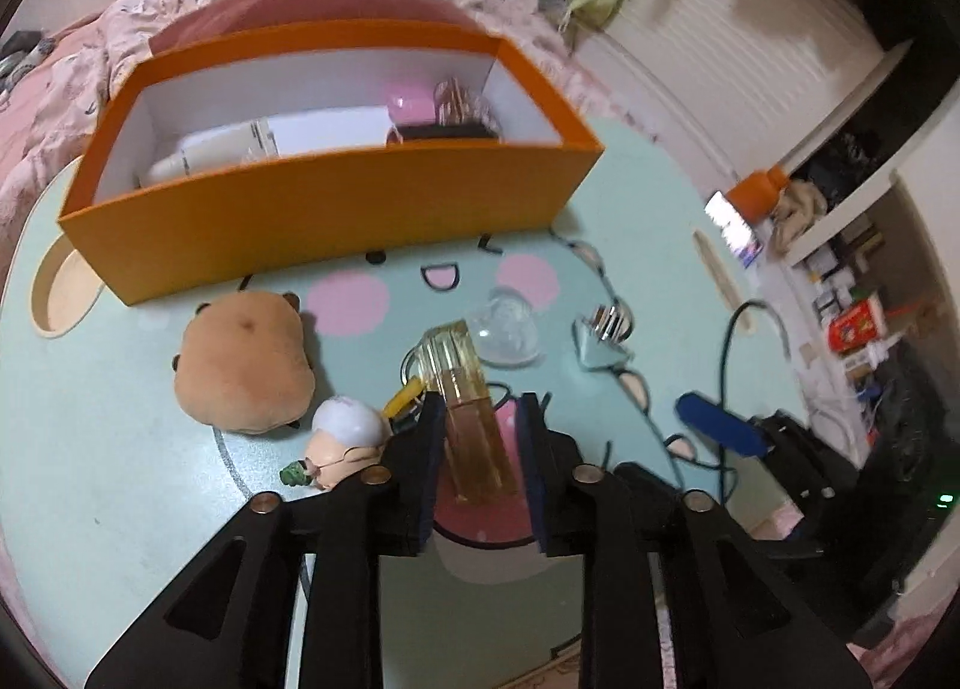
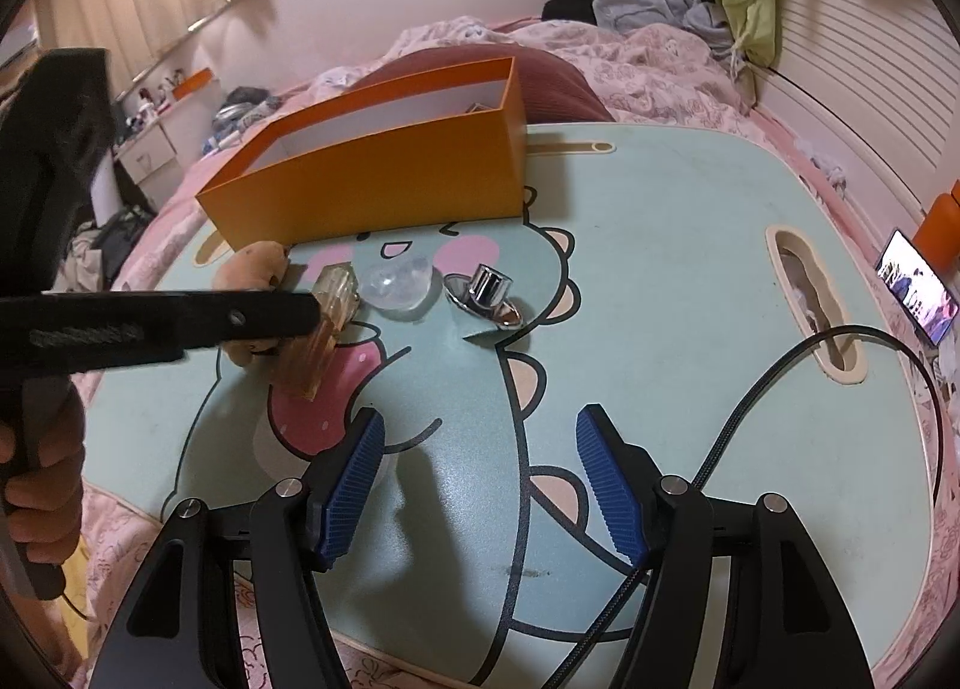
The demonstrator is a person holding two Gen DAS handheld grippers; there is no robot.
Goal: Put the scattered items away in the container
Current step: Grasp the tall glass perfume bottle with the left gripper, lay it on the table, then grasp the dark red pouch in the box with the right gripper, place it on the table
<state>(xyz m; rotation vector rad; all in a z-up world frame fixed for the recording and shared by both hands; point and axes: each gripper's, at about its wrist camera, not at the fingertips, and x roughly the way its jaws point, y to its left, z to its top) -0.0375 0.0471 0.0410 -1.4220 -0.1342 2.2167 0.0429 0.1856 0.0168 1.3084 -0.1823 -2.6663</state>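
no writing on any item is readable. my left gripper [image 1: 480,425] points steeply down at the table [image 1: 150,485]; its jaws sit slightly apart around a lying amber bottle [image 1: 474,425], the left pad touching it, a gap on the right. the orange box [image 1: 336,221] stands behind. my right gripper [image 2: 480,479] hangs spread and empty above the table, and a silver cap [image 2: 489,296] lies ahead of it.

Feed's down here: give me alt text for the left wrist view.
The left claw straddles an amber bottle lying on the mint table, jaws not clamped. Beyond stands an orange box, partly filled; a brown plush, a clear dome and a chrome cap lie nearby.
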